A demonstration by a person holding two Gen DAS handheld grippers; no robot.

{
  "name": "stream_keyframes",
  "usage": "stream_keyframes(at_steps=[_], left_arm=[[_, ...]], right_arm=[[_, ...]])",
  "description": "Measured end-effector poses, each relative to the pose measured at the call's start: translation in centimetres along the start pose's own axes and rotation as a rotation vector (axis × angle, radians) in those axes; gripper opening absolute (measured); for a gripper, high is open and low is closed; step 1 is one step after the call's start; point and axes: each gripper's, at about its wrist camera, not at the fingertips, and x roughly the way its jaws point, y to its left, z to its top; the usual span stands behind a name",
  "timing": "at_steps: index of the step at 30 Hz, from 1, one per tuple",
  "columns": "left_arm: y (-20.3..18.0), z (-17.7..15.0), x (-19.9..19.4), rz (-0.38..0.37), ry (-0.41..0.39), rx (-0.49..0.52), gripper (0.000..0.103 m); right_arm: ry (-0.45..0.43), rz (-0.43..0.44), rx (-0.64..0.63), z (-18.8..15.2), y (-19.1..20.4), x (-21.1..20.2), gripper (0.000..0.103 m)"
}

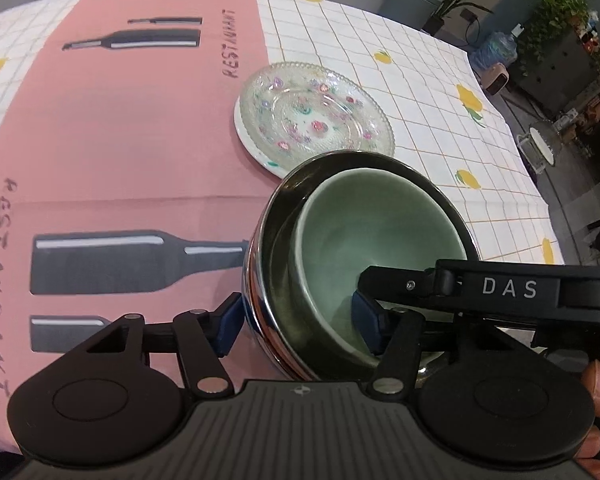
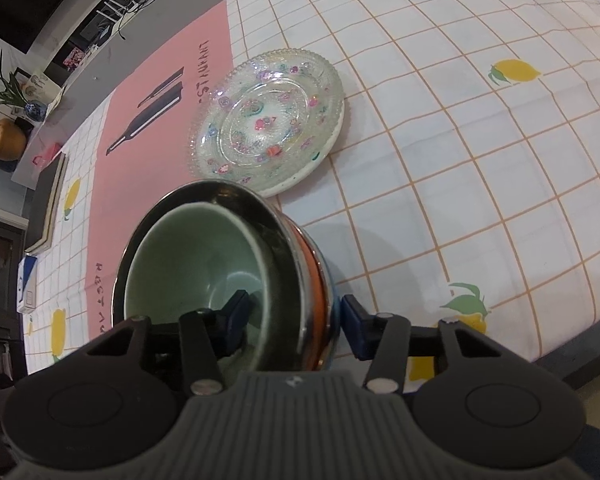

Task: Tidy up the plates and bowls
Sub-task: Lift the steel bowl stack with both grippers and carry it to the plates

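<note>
Two bowls, nested: glossy round steel bowl, smooth pale-green ceramic bowl inside.

Left gripper straddles their walls, one pad outside steel, one inside ceramic; contact unclear, cannot tell if clamped.

Right gripper likewise on opposite side.

Beyond fingertips: two stacked plates, beaded clear glass plate atop plain white plate, on checked tablecloth.

Both grippers: black linkages w/ silver rivets, blue pads, ribbed grey base, "DAS" marking.
</note>
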Motion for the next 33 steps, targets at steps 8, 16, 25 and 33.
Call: stream_keyframes(at_steps=[8, 16, 25, 33], left_arm=[[0.2, 0.1, -0.2, -0.008, -0.019, -0.003, 0.067], [-0.1, 0.4, -0.5, 0.008, -0.028, 0.022, 0.067], [-0.7, 0.9, -1.1, 0.013, -0.042, 0.043, 0.067], [-1.2, 2.6, -1.9, 0.017, -0.066, 0.05, 0.067]], right_arm=[[-0.012, 0.015, 0.018, -0.1, -0.3, -0.5, 0.044], [-0.022, 0.013, 0.006, -0.1, 0.0, -0.7, 0.044], [-0.028, 0.016, 0.008, 0.4, 0.2, -1.3, 0.044], [-0.045, 0.016, 0.01, 1.9, 1.0, -2.5, 0.044]])
